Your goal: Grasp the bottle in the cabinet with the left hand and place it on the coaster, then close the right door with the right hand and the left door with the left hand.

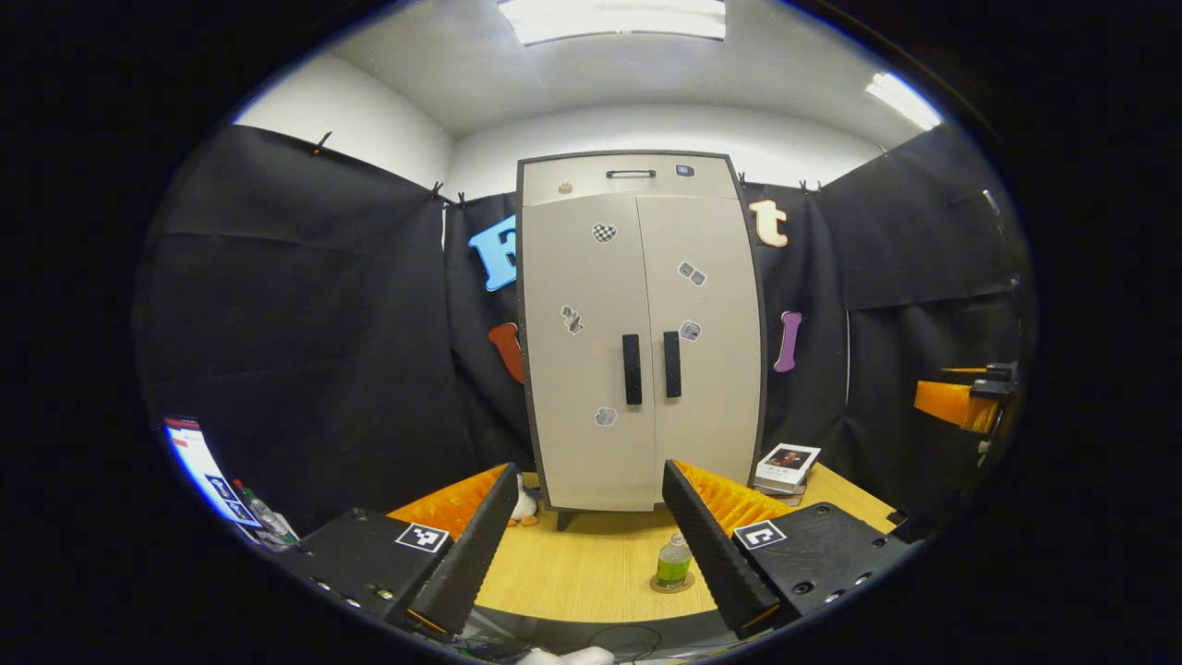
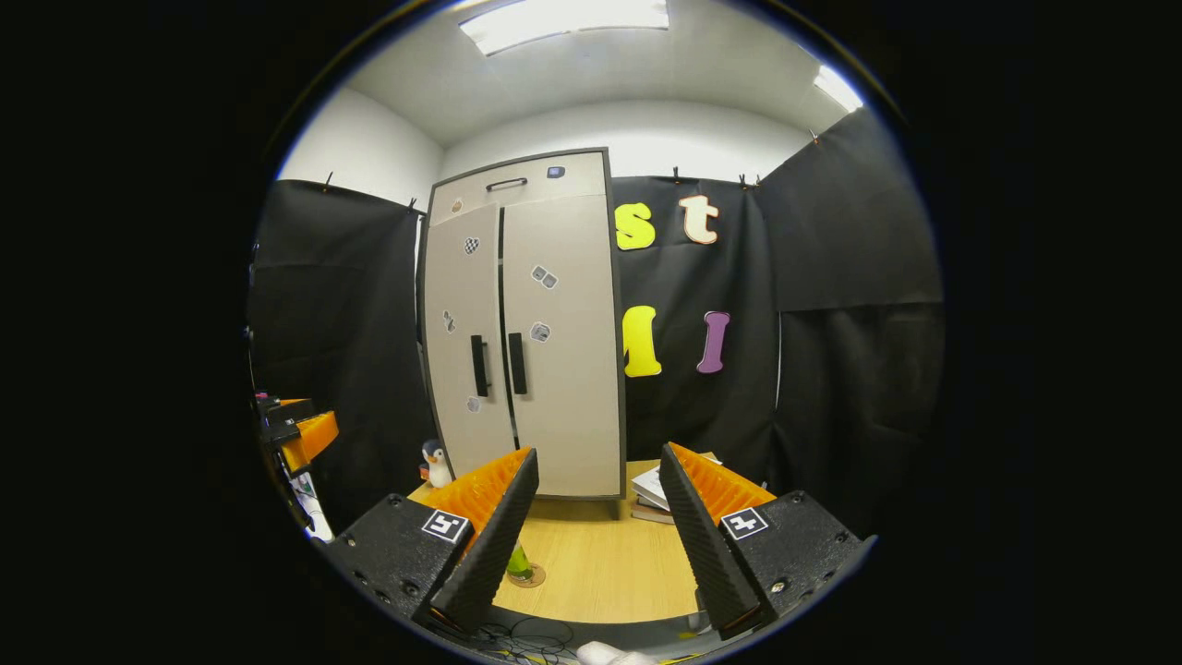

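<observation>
A tall grey cabinet (image 1: 637, 342) stands at the back of the wooden table (image 1: 591, 563), both doors shut, two black handles side by side. A small bottle of green liquid (image 1: 674, 561) stands upright on a round coaster (image 1: 671, 585) in front of the cabinet. My left gripper (image 1: 591, 573) is open, held back near the table's front edge, with the bottle just inside its right finger. My right gripper (image 2: 591, 563) is open too, with nothing between its fingers. In the right gripper view the cabinet (image 2: 531, 332) is left of centre and the bottle (image 2: 519, 562) peeks out by the left finger.
A stack of books (image 1: 787, 468) lies right of the cabinet. A small penguin toy (image 2: 435, 463) stands at the cabinet's left corner. The other gripper (image 1: 965, 399) shows at the far right edge. A screen and pens (image 1: 231, 494) sit at the far left.
</observation>
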`<state>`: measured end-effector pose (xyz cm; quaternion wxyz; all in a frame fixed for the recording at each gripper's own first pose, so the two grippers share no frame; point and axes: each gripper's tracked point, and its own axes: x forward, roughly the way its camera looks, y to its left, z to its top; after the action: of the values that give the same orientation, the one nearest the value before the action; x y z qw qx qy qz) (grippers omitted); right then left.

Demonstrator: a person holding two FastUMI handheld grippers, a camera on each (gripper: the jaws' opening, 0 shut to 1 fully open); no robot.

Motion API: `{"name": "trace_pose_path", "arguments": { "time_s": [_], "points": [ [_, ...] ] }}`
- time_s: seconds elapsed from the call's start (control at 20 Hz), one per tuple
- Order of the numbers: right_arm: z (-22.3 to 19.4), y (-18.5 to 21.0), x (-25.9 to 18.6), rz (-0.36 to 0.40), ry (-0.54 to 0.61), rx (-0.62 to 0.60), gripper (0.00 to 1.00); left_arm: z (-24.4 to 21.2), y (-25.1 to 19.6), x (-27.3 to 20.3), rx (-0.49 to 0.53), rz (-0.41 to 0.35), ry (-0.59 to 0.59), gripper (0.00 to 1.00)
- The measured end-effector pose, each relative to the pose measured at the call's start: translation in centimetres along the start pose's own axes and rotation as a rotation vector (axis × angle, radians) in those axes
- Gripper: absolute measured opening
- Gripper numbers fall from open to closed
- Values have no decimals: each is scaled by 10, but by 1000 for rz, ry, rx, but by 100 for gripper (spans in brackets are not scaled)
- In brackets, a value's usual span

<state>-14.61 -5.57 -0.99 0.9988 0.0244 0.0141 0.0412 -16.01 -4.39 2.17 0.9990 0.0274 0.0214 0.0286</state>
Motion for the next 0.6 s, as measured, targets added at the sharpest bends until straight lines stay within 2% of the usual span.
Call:
{"name": "trace_pose_path", "arguments": {
  "time_s": [0.25, 0.6],
  "points": [
    [-5, 0, -6, 16, -5, 5, 82, -1, -1, -9, 11, 20, 5, 95],
    [-7, -1, -14, 23, -2, 18, 82, 11, -12, -10, 17, 4, -24, 96]
  ]
}}
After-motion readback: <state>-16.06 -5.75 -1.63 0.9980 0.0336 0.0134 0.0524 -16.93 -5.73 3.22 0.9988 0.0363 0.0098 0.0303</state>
